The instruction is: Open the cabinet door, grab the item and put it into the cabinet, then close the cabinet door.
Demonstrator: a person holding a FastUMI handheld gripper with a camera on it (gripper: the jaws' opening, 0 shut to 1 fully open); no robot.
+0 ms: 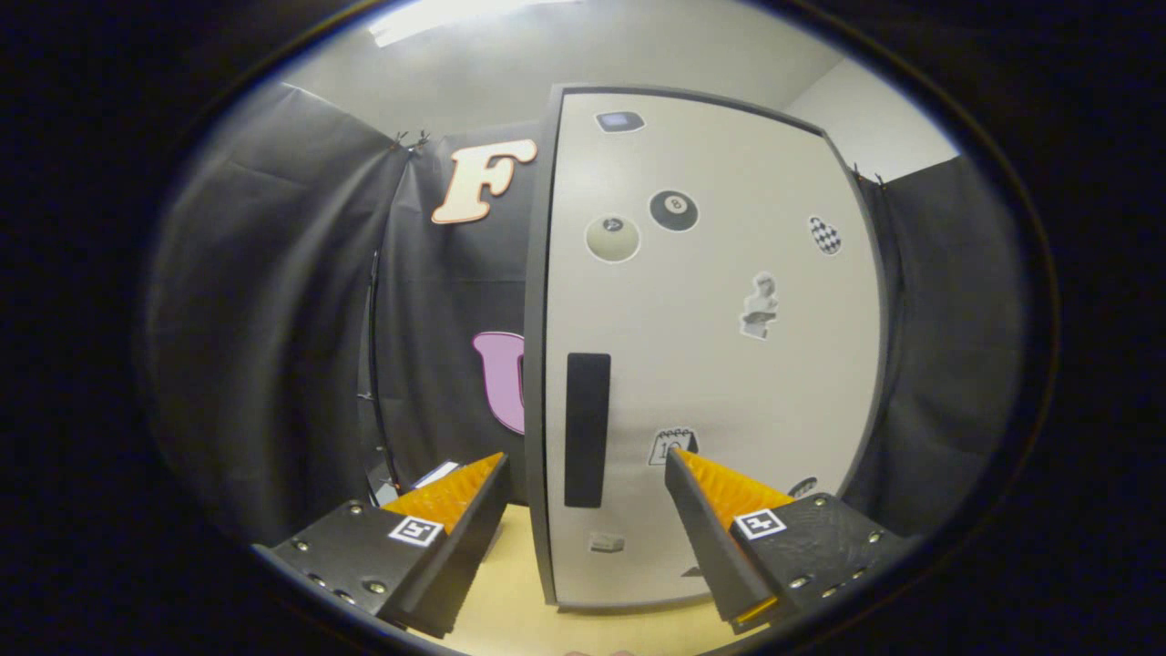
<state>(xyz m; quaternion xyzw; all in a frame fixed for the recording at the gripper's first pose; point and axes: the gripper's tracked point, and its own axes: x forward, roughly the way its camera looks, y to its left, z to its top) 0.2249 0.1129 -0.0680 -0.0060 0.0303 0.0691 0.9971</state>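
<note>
A tall pale cabinet (710, 364) with a dark frame stands just ahead of the fingers on a light wooden table (510, 601). Its door is shut and carries several stickers. A black vertical handle (587, 428) sits near the door's left edge, just beyond the gap between the fingers. My gripper (583, 469) is open, with nothing between its fingers. The left finger (455, 497) is left of the cabinet's edge and the right finger (720, 492) is in front of the door's lower part.
Black cloth walls close the booth behind and on both sides of the cabinet. A small white object (435, 474) shows just behind the left finger's tip, low by the cloth. A bit of bare tabletop lies between the fingers.
</note>
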